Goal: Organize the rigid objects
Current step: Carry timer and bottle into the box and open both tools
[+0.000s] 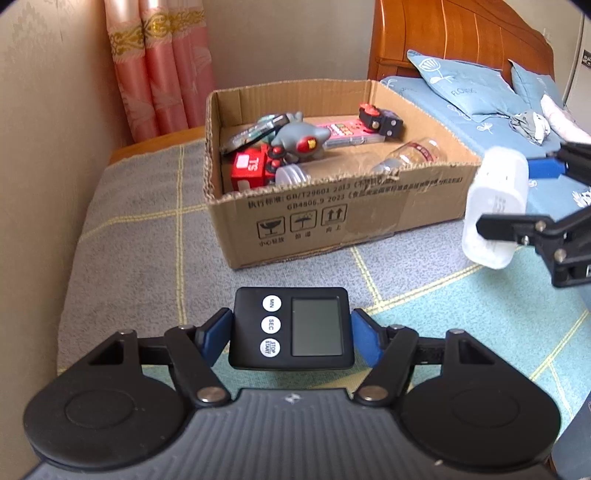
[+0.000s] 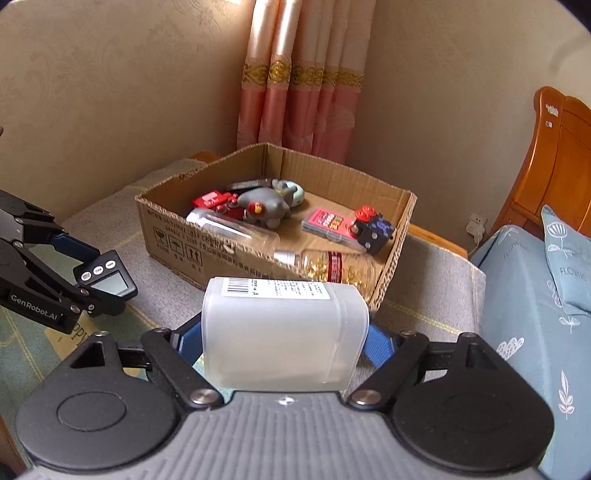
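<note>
On the checked blanket, near side of the cardboard box (image 1: 332,206): left gripper (image 1: 291,328) is clamping a black timer (image 1: 290,326); right gripper (image 2: 284,339) is clamping a white plastic jar (image 2: 284,332). Risk: jar is sitting sideways between the pads and may be slipping, or striking the box's near wall.

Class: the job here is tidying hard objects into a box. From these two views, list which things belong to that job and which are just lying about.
Part of the job:
- black timer, gripped by the left gripper
- white plastic container, gripped by the right gripper
- cardboard box
- grey toy and clear bottle already inside

Just lying about:
- pink curtain
- blue pillow
- wooden headboard
</note>
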`<state>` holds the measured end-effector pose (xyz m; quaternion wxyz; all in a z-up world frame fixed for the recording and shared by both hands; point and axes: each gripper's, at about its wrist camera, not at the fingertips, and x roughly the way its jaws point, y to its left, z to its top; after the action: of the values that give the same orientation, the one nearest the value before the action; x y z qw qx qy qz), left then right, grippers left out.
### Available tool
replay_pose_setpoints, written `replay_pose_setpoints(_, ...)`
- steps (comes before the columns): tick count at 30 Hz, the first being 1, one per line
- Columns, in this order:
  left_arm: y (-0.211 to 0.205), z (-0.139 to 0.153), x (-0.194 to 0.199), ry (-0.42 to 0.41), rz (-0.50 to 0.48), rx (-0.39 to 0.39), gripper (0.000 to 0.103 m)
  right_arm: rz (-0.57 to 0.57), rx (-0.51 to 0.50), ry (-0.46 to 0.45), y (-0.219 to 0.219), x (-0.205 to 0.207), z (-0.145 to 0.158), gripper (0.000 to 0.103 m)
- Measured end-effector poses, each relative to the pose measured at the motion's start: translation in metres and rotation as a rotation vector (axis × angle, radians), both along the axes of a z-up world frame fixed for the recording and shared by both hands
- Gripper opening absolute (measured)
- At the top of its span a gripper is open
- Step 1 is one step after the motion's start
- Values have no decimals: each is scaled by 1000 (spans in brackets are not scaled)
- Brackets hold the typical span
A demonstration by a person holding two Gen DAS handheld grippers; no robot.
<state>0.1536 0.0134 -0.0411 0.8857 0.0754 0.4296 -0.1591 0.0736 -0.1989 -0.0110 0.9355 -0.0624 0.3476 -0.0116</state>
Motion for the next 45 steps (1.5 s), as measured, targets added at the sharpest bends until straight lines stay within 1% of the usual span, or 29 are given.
replay_pose_setpoints(4,6,16,2,-18,6,-19,69,14,-1,-46,-3,19,24,88)
replay_pose_setpoints(8,8,32,4,-49,5,-26,69,-22,12,-65,-14,55,35,88)
replay_pose_setpoints(13,10,50,9,-91,5,-21,69,-63,20,-40,-23,102,28,88)
replay_pose_setpoints(17,13,61,17,-120,18,-10,69,-77,41,-21,-27,120,19,89)
replay_pose_setpoints(19,14,66,22,-128,14,-8,69,-83,63,-25,-29,118,17,97)
replay_pose_setpoints(20,14,68,26,-130,13,-9,69,-82,75,-35,-28,113,17,103)
replay_pose_setpoints(22,13,72,33,-132,5,-9,69,-83,88,-49,-28,102,18,103)
replay_pose_setpoints(27,1,83,58,-144,-20,-10,69,-100,98,-46,-26,76,22,103)
replay_pose_setpoints(30,-10,90,78,-143,-27,-27,69,-125,96,-49,-25,61,26,103)
replay_pose_setpoints(34,-32,99,111,-132,-55,-58,69,-134,119,-51,-23,46,30,103)
replay_pose_setpoints(38,-60,98,145,-115,-76,-66,69,-137,119,-54,-19,36,30,103)
replay_pose_setpoints(41,-76,91,165,-99,-67,-80,69,-143,114,-54,-19,32,30,103)
replay_pose_setpoints(42,-81,89,169,-105,-57,-86,70,-144,116,-49,-19,32,29,103)
replay_pose_setpoints(43,-84,86,171,-109,-47,-90,73,-149,118,-45,-19,32,28,103)
replay_pose_setpoints(44,-86,85,173,-110,-44,-93,80,-158,119,-39,-20,32,28,103)
replay_pose_setpoints(45,-86,85,173,-113,-38,-96,84,-167,121,-32,-20,32,27,103)
